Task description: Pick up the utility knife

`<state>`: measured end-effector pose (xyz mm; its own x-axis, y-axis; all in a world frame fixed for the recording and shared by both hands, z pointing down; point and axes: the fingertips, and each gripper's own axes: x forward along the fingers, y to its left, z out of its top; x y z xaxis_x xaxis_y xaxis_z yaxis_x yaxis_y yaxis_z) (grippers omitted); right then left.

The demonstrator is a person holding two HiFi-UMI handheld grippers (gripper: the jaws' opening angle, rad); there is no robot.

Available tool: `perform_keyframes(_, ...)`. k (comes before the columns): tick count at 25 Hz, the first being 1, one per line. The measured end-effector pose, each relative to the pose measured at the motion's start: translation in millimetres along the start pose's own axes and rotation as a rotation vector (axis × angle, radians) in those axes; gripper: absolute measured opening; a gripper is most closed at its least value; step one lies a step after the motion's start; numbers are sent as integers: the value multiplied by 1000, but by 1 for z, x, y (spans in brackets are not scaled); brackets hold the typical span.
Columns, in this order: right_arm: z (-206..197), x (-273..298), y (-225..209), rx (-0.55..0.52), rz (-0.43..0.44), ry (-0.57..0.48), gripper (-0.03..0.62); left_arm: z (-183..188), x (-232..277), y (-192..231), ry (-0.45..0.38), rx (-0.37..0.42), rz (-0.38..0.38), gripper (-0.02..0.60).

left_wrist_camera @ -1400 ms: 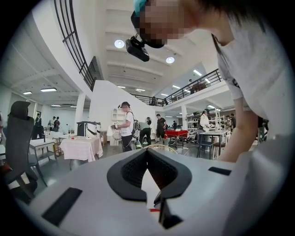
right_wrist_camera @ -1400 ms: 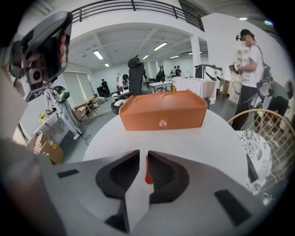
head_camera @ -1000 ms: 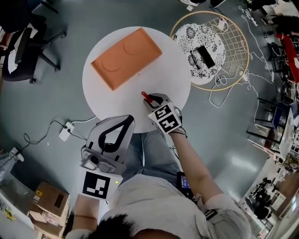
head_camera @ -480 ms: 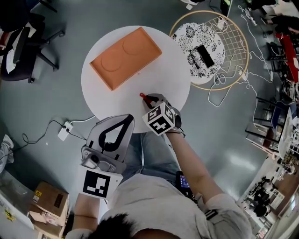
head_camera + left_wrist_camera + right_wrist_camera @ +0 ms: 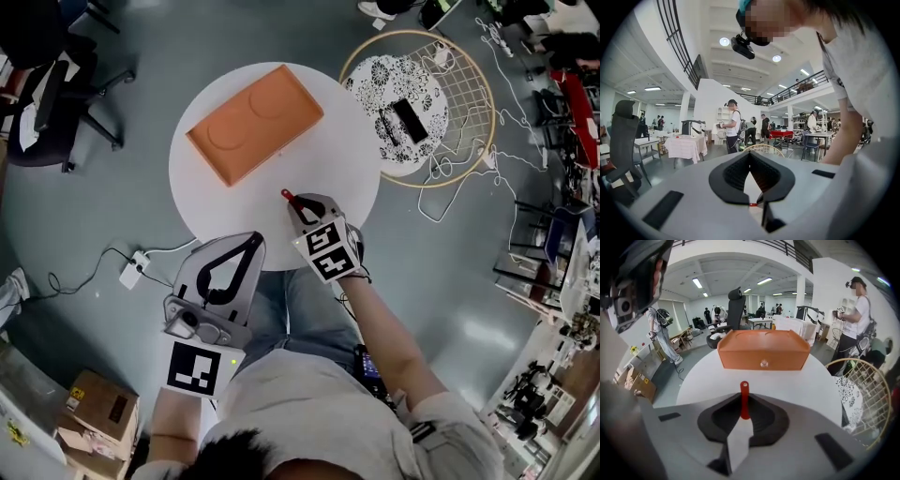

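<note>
At the lower left of the head view, the left hand-held gripper [image 5: 251, 242] hangs just off the edge of the round white surface [image 5: 211, 202]. Its jaws are together on nothing, apparently parked out of the way. At upper centre an orange box [image 5: 255, 122] lies apart from the work. Just right of centre, the right hand-held gripper [image 5: 302, 204] is clamped on the red utility knife [image 5: 287, 196], whose end pokes past the jaws toward the box. Whether the knife is clear of the surface I cannot tell.
</note>
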<state>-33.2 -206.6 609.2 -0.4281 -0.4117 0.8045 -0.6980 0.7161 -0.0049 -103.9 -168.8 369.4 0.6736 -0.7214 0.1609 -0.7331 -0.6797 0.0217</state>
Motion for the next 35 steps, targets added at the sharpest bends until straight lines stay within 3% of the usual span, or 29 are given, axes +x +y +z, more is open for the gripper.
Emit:
perform_keyframes(23,146,-218,20,0,22,-637,48,53,-5,-25,-86,74,19,11)
perform_keyframes(35,173,-289,27,-46,28,-812,48,82,1,-33,-131,104,5,11)
